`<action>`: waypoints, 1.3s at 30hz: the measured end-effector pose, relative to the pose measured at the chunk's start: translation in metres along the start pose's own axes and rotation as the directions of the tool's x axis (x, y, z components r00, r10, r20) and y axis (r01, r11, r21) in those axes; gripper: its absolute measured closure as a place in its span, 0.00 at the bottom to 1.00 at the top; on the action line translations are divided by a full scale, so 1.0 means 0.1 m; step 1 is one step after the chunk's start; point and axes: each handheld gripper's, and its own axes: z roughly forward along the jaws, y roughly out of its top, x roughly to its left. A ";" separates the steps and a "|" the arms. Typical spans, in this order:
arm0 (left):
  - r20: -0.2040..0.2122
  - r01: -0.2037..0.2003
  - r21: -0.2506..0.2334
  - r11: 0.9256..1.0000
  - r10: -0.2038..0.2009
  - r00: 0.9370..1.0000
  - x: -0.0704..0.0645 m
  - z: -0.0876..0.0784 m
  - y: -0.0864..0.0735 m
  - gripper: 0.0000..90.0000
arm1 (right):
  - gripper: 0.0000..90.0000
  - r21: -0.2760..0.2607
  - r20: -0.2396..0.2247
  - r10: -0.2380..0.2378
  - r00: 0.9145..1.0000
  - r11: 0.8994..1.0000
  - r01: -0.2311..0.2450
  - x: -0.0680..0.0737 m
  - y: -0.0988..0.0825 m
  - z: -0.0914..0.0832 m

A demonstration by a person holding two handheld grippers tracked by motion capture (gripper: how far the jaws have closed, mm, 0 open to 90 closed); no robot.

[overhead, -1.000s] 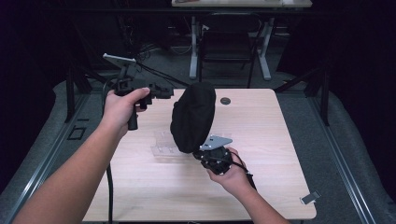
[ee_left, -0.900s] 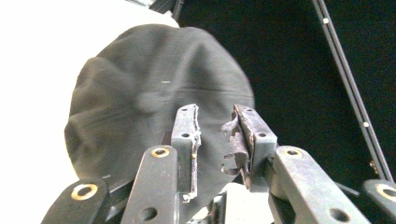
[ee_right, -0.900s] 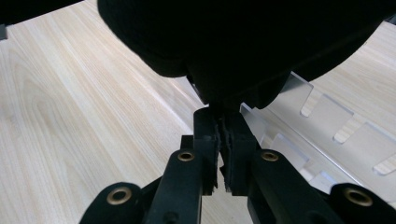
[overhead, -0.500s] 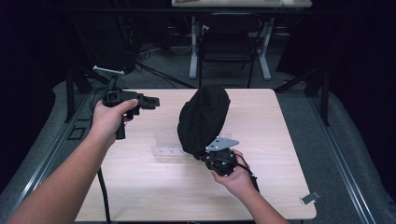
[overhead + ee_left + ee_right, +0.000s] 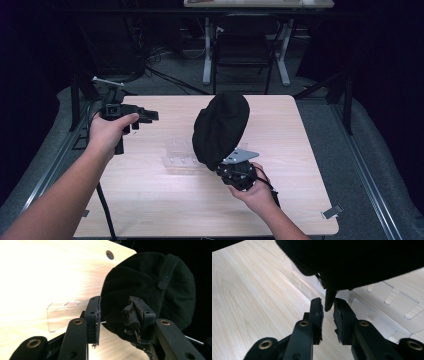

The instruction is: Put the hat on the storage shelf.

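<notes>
A black cap (image 5: 220, 127) hangs upright over the middle of the wooden table (image 5: 305, 150). My right gripper (image 5: 231, 167) holds it from below, jaws shut on a thin black edge of the cap (image 5: 362, 260), as the right gripper view (image 5: 327, 305) shows. My left gripper (image 5: 149, 116) hovers above the table's left side, pointing at the cap from a short distance. Its jaws stand open with nothing between them (image 5: 115, 308); the cap (image 5: 155, 285) lies beyond them. A clear plastic rack (image 5: 180, 152) lies on the table just left of and under the cap.
The clear rack (image 5: 60, 315) has slotted panels (image 5: 387, 302). A round hole (image 5: 109, 254) marks the table's far side. A dark chair (image 5: 242, 45) and desk legs stand behind the table. A small clip (image 5: 332, 211) sits at the front right corner.
My left gripper has drawn back to the left, away from the cap. The right gripper has shifted slightly right with the cap and tipped it more upright.
</notes>
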 end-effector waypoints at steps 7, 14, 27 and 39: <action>-0.082 -0.035 -0.002 0.999 0.034 0.996 0.11 0.00 -0.07 0.66 | 0.77 0.020 0.005 -0.015 1.000 1.000 0.015 0.01 -0.04 -0.06; -0.139 -0.071 0.011 0.997 0.072 0.988 0.22 0.00 -0.16 0.63 | 0.71 0.046 0.033 -0.027 0.999 0.999 0.025 -0.01 -0.14 -0.12; -0.214 -0.156 0.009 0.988 0.155 0.964 0.48 0.03 -0.45 0.61 | 0.67 0.053 0.094 0.007 0.996 0.999 -0.012 -0.16 -0.46 -0.28; -0.245 -0.240 -0.003 0.971 0.232 0.941 0.87 0.14 -1.01 0.57 | 0.61 0.000 0.138 0.057 0.989 0.998 -0.058 -0.29 -0.68 -0.39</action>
